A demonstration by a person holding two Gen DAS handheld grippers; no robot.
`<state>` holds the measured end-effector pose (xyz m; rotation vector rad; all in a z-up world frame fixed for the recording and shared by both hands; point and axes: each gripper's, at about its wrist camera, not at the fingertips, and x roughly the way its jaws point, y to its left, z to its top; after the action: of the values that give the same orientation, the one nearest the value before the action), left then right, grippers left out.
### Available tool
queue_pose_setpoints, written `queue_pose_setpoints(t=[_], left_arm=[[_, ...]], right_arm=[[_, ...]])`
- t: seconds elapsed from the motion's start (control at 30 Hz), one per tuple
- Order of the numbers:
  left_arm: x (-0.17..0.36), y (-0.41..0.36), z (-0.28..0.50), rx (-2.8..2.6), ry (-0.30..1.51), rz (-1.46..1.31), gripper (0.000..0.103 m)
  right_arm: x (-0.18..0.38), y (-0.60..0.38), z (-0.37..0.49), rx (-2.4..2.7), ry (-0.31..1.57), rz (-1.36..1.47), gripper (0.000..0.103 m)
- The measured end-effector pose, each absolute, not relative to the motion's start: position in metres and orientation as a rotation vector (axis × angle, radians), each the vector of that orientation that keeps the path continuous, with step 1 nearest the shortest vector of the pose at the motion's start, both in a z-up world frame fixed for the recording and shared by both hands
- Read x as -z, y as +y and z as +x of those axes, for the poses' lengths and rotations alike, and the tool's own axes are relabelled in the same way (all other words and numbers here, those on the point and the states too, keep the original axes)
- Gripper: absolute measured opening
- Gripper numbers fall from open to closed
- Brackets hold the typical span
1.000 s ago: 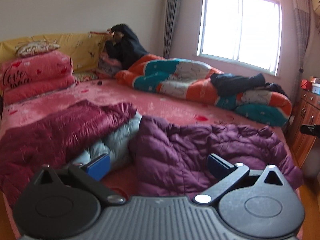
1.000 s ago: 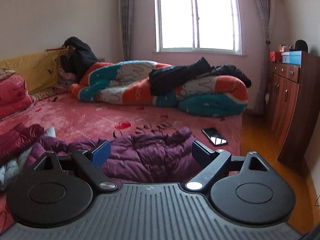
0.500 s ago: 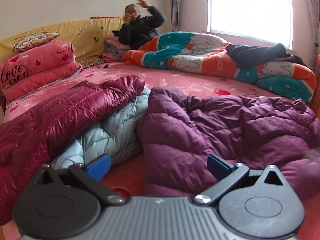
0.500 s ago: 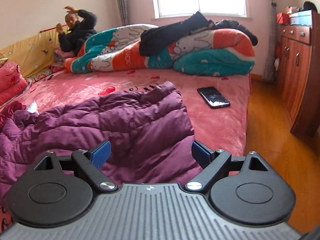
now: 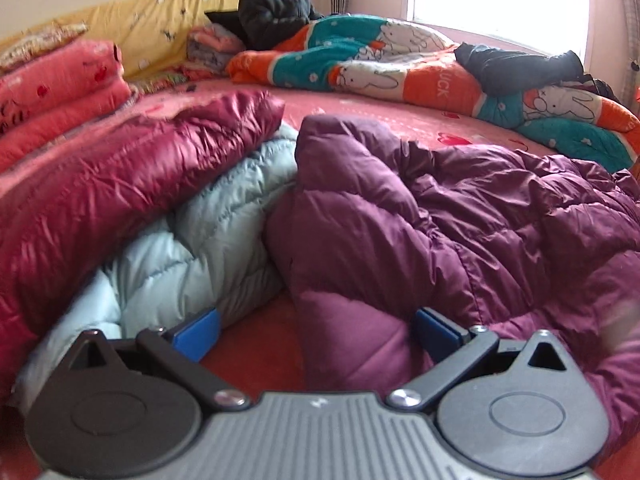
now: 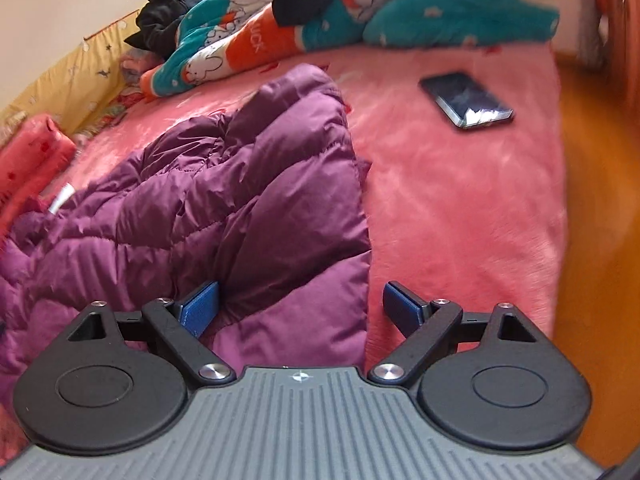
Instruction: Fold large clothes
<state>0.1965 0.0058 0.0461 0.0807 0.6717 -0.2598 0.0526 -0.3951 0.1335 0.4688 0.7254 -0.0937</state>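
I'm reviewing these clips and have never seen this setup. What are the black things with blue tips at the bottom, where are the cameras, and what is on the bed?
Those are two hand-held grippers, each with a camera looking along its two blue-tipped fingers. One picture comes from the left gripper, the other from the right gripper. Both are open and hold nothing. On the pink bed lies a crumpled purple jacket, the right gripper straddling its edge. Beside it are a light blue jacket and a dark red jacket. A phone lies nearer the bed's edge.
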Motion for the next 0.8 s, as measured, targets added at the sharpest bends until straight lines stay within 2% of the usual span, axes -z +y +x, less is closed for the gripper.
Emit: queue_pose_setpoints(t=[0.27,0.6,0.8], left_arm=[[-0.045,0.006,0.223,0.312,0.797,0.005,0.103],[-0.032,0.002,0.278,0.467,1.019,-0.166,0.103],[-0.012,-0.008,0.303,0.546,1.098,-0.240,0.103]], right_arm=[[-0.133,-0.414,0.074,0.017,0.810,0.560,0.103],[-0.142,-0.420,0.106,-0.048,0.939,0.509,0.103],[-0.123,-0.432,0.135,-0.115,0.961,0.643,0.103]])
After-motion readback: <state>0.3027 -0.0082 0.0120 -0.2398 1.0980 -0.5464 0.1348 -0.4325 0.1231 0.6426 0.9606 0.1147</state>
